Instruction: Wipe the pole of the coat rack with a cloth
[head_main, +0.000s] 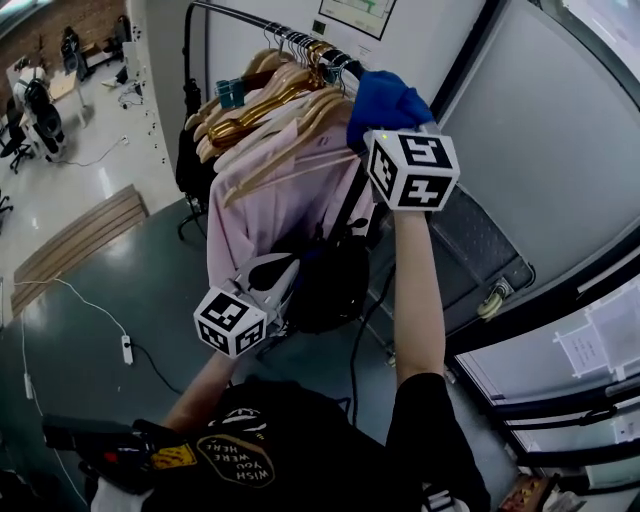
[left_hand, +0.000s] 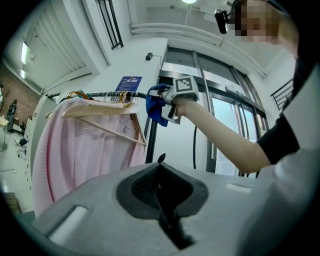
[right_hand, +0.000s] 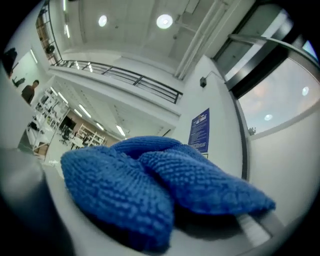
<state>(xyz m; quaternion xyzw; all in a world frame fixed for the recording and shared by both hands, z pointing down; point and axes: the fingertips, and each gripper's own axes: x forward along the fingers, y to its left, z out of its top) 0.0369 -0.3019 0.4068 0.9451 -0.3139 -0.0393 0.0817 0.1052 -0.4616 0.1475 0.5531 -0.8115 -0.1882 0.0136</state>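
Note:
The coat rack's black top pole (head_main: 250, 22) runs from upper left to its right end, where a blue knitted cloth (head_main: 385, 100) is pressed against it. My right gripper (head_main: 383, 125) is raised and shut on that cloth, which fills the right gripper view (right_hand: 150, 185) and hides the pole there. The left gripper view shows the pole (left_hand: 107, 94), the cloth (left_hand: 157, 107) and the right gripper (left_hand: 170, 102) at the pole's end. My left gripper (head_main: 272, 278) hangs lower, in front of the clothes, shut (left_hand: 161, 162) with nothing in it.
Several wooden hangers (head_main: 270, 100) and a pink garment (head_main: 255, 190) crowd the pole left of the cloth. A black bag (head_main: 330, 285) hangs below. Glass doors and a wall (head_main: 540, 150) stand close on the right. A power strip with cable (head_main: 127, 350) lies on the floor.

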